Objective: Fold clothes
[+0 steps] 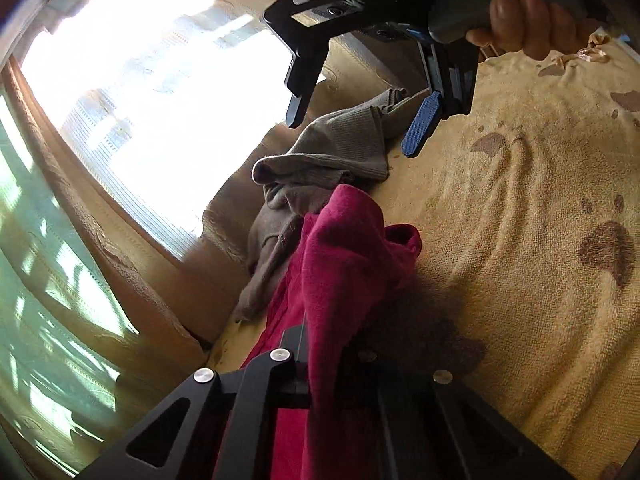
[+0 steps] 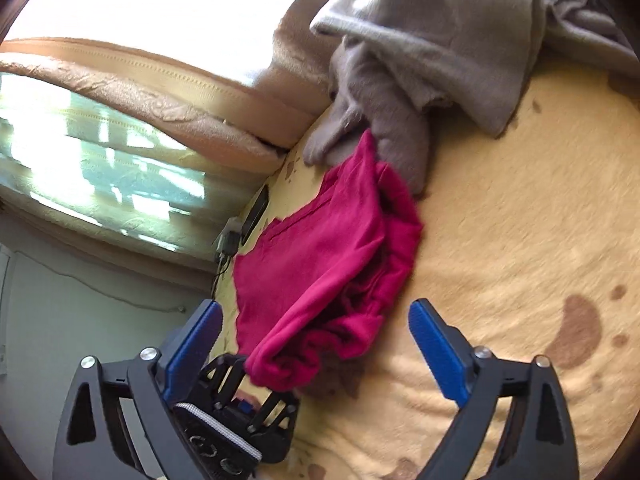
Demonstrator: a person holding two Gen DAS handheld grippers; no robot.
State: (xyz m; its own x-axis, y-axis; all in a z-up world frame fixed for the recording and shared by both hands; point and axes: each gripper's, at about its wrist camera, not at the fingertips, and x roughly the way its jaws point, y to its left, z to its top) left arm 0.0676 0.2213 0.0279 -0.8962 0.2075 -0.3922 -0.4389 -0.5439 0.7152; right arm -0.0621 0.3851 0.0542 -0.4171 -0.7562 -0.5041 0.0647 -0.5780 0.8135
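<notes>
On the bedspread [image 2: 520, 220], left hand-held gripper [image 2: 256, 376] clamps red garment [image 2: 320, 264].

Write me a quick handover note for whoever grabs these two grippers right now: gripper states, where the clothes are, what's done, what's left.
Left gripper: shut on the red garment, pinching an edge.
Right gripper: open, empty, hovering over the red garment's near end.
Red garment: bunched on the yellow blanket, not flat.
Grey garment: crumpled heap beyond it, touching the red one's far tip.
Done: no fold visible yet.
Left: probably take a second edge with the right gripper, spread and fold the red garment, then the grey.
</notes>
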